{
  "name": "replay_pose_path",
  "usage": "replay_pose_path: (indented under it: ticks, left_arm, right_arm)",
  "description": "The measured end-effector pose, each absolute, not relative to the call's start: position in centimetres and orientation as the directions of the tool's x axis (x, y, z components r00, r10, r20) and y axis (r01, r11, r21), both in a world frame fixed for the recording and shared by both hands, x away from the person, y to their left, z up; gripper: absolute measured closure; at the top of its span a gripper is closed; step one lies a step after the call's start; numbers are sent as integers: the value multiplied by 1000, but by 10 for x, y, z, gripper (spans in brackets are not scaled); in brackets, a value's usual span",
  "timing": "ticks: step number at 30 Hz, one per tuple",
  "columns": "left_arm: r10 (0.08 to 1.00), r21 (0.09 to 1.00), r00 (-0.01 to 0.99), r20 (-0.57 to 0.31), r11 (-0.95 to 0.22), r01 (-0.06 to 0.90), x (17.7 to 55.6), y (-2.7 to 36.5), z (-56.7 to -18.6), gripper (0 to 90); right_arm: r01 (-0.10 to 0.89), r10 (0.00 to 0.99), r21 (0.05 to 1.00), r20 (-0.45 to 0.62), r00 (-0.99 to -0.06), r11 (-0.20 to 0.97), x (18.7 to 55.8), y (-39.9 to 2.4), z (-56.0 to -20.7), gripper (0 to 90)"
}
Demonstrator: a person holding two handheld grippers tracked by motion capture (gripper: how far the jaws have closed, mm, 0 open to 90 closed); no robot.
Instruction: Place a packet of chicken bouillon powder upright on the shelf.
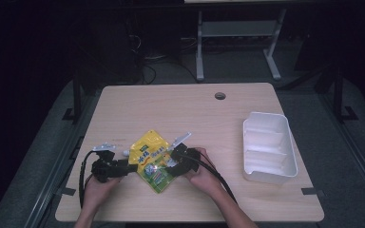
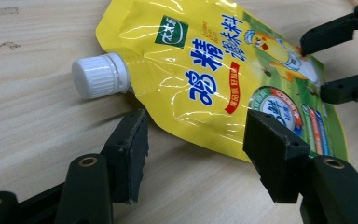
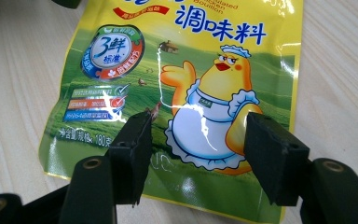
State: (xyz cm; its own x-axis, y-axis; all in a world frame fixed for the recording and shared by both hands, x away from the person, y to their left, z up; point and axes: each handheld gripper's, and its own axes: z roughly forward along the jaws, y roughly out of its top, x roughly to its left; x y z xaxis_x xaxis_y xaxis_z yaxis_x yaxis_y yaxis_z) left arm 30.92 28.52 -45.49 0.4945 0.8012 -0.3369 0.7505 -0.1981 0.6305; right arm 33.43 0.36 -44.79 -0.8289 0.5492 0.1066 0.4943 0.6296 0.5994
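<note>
A yellow and green seasoning pouch point(image 1: 151, 159) with a white screw cap point(image 2: 98, 74) lies flat on the wooden table point(image 1: 180, 109). My left gripper point(image 1: 128, 167) is low at the pouch's left edge, just below the cap. Its jaws stand open point(image 2: 200, 154), with the pouch's edge point(image 2: 205, 93) lying between them and neither pad pressing on it. My right gripper point(image 1: 171, 164) is at the opposite side. It is open point(image 3: 196, 158) and straddles the pouch's bottom end point(image 3: 200, 107), over the printed chicken. The right gripper's fingers point(image 2: 340, 28) also reach in across the pouch in the left gripper view.
A white plastic tray point(image 1: 268, 147) with dividers stands at the table's right side. A round cable hole point(image 1: 220, 96) sits near the far edge. Beyond the table are dark floor and a grey desk frame point(image 1: 237, 42).
</note>
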Motion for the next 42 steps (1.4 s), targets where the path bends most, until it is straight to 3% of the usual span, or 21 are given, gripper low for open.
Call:
replay_pose_path:
  ticks: [9, 15, 17, 20, 24, 29, 35, 42]
  left_arm:
    - [816, 603, 468, -338, -193, 774, 315, 276, -458, 382]
    - [786, 587, 452, -422, -144, 797, 325, 279, -461, 394]
    - [784, 586, 452, -425, -142, 798, 327, 280, -461, 425]
    - [747, 551, 439, -498, -118, 826, 331, 285, -465, 584]
    - [718, 545, 426, -551, -77, 835, 334, 287, -467, 677]
    - [700, 567, 449, -556, -75, 820, 332, 285, -465, 804]
    - [666, 608, 498, -555, -83, 789, 327, 283, -455, 840]
    - [641, 695, 590, -492, -119, 709, 319, 275, -434, 858]
  right_arm:
    - [490, 545, 610, 111, -831, 622, 334, 2, -450, 422]
    - [483, 539, 609, 107, -835, 628, 334, 1, -450, 432]
    - [482, 536, 607, 107, -838, 632, 335, 1, -450, 434]
    - [473, 530, 609, 101, -842, 636, 335, 1, -450, 434]
    - [465, 527, 619, 95, -845, 634, 333, 1, -451, 438]
    - [451, 531, 647, 84, -843, 614, 329, -2, -454, 433]
    - [469, 547, 673, 114, -830, 572, 326, -13, -447, 402]
    - [504, 560, 693, 174, -810, 515, 318, -45, -429, 340]
